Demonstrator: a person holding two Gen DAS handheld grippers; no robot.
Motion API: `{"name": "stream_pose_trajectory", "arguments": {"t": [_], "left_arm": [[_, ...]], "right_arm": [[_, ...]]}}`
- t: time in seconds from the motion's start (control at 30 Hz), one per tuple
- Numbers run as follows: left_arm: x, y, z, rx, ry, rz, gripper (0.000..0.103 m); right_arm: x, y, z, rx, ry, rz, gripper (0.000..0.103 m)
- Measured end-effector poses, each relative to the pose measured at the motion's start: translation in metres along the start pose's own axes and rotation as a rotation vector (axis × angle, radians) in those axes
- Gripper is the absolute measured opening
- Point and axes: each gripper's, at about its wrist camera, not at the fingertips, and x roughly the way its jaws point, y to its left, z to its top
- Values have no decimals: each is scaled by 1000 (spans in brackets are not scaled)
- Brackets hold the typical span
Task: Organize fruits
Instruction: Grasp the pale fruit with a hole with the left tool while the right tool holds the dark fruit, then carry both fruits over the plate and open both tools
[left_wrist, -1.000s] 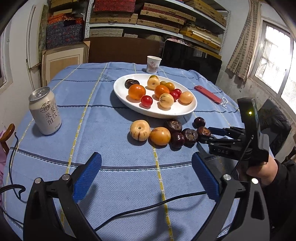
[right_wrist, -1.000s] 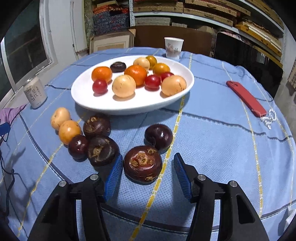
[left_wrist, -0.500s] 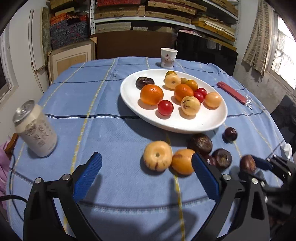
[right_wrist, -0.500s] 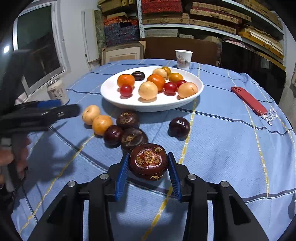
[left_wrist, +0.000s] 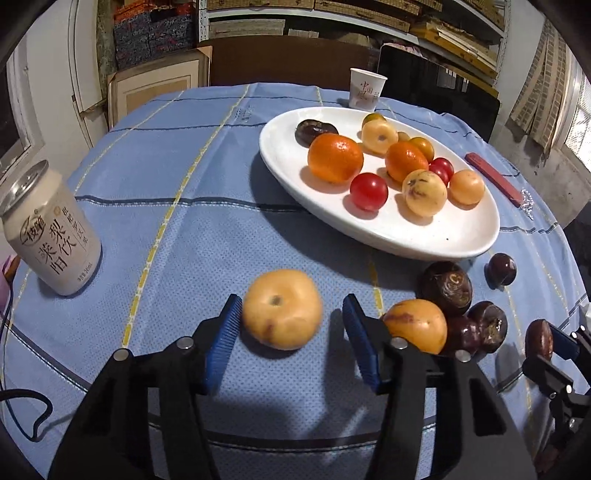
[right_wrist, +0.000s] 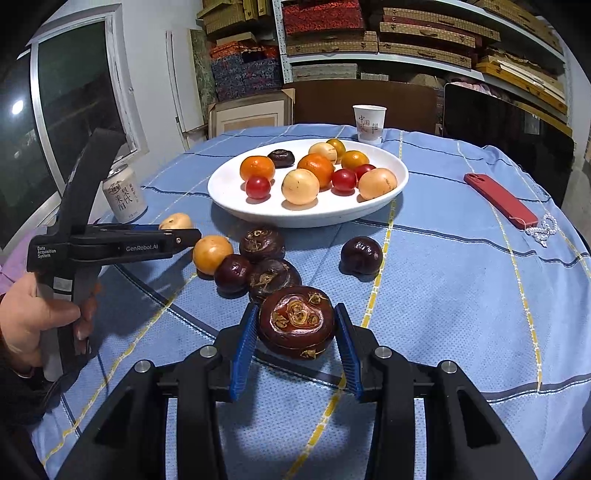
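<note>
The left gripper (left_wrist: 291, 332) is low over the blue checked tablecloth (left_wrist: 177, 184), and its blue pads (left_wrist: 223, 339) stand on both sides of a pale yellow round fruit (left_wrist: 282, 309). One pad touches the fruit or is just beside it, while a gap shows at the other pad, so the fingers are narrow but not closed on it. This fruit lies on the cloth in front of the white oval plate (left_wrist: 458, 236), on its near side.

The right gripper (right_wrist: 295, 350) holds a dark brown fruit with dried tan marks (right_wrist: 296, 321) between its two pads, both pressing on its sides. Whether the fruit is lifted or rests on the cloth, I cannot tell.

Between this fruit and the plate there is a group of fruits: an orange-yellow fruit (right_wrist: 212, 254) and three dark ones (right_wrist: 262, 243) touching each other. One dark purple fruit (right_wrist: 361, 256) lies alone near the plate. In the plate (right_wrist: 221, 188) are two mandarins (right_wrist: 257, 168), red cherry tomatoes (right_wrist: 258, 187) and pale fruits.

A drink can (left_wrist: 48, 229) stands left of the plate, a paper cup (right_wrist: 369, 123) behind it, and a red phone (right_wrist: 500, 201) to its right.
</note>
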Motion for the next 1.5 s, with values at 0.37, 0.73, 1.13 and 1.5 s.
{"name": "stream_pose_trajectory", "arguments": {"t": [0.37, 0.73, 1.13, 1.5], "left_arm": [[0, 4, 2, -9, -33, -3, 49], [-33, -5, -12, 43, -106, -60, 39], [-141, -14, -32, 93, -294, -90, 39], [-192, -20, -2, 115, -383, -99, 39]], "right_arm": [[-1, 1, 0, -7, -8, -4, 42], [-11, 2, -1, -7, -60, 5, 42], [-68, 7, -5, -8, -129, -6, 42], [-114, -6, 53, -33, -236, -37, 42]]}}
